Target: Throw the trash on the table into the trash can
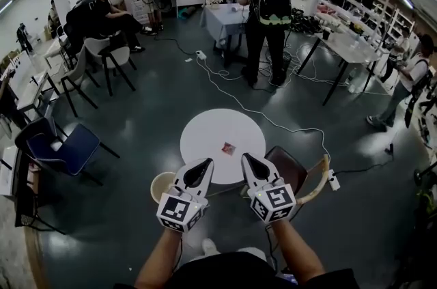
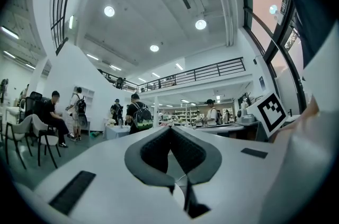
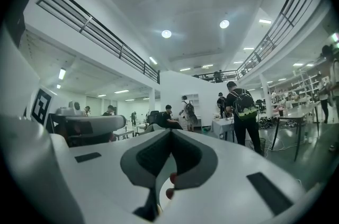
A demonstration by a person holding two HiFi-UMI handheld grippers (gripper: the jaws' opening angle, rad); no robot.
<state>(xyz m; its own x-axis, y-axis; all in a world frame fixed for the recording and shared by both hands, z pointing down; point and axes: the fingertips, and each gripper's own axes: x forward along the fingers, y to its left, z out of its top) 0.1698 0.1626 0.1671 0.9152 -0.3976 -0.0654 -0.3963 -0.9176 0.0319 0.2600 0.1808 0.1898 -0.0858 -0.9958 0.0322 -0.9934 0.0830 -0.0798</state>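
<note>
Dark hall floor surrounds a round white bench (image 1: pixel 205 134) in the head view, with people at desks far behind. One small red piece of trash (image 1: pixel 228 148) lies near the bench's near edge, toward its right. The tan trash can (image 1: pixel 162 184) stands on the floor just beside the near-left edge. The left gripper (image 1: pixel 203 164) and right gripper (image 1: pixel 248 160) are held level at that near edge, so this looks like the approach, with nothing picked up yet.

Left gripper view: the jaws are pressed together on nothing.

Right gripper view: the jaws likewise meet at their tips, empty. Next, I judge, the right gripper must spread, dip to the trash and pinch it.
</note>
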